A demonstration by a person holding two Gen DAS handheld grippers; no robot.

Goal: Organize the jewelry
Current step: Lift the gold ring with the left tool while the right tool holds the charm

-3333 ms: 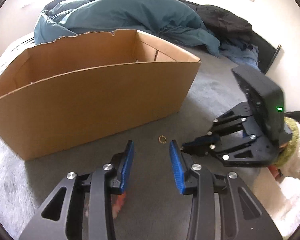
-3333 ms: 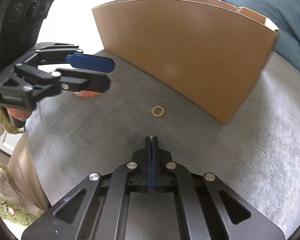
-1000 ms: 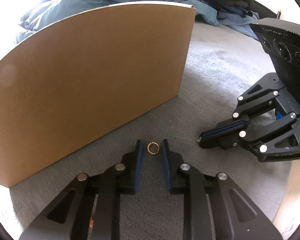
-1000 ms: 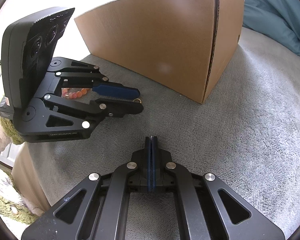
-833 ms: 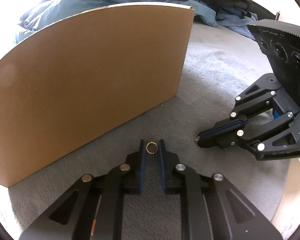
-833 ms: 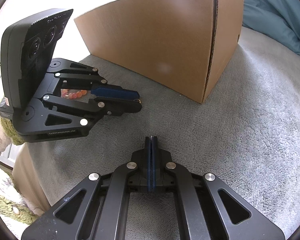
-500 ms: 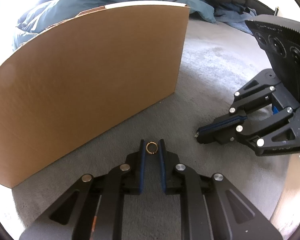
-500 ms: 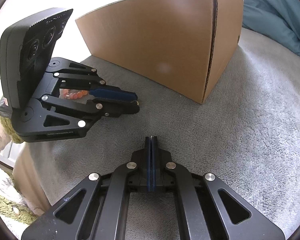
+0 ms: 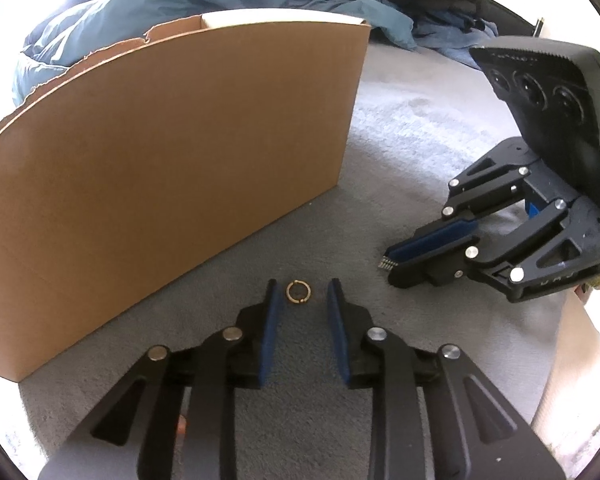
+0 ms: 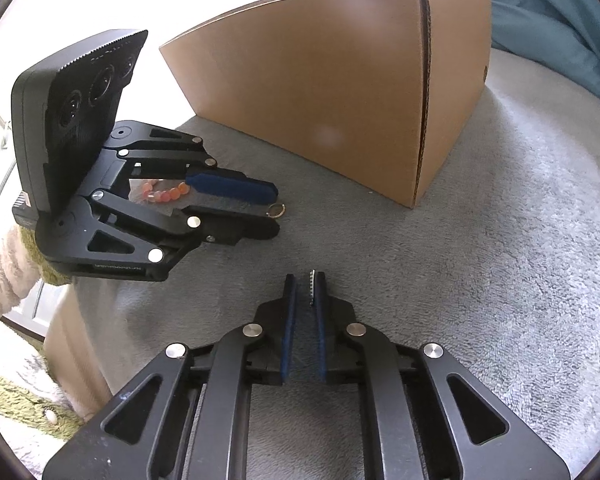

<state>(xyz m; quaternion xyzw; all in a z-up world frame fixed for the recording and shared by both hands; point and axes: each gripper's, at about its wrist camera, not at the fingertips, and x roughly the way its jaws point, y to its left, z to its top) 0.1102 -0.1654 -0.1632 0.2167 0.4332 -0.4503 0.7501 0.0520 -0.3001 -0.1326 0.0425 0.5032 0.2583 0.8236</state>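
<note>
Left gripper (image 9: 299,294) sits low on the grey bed (image 9: 400,152), its blue pads spread apart on either side of a small gold ring (image 9: 298,292) that lies flat between them, not yet pinched. Right gripper (image 10: 305,286), a narrow gap between its pads, waits near the bed's front edge, a thin toothed metal piece (image 10: 311,286) showing in the gap; whether it grips that is unclear. An orange bead bracelet (image 10: 162,193) lies on the bed behind the left gripper. Both pieces are outside the box (image 9: 172,168), so sorting looks barely begun.
</note>
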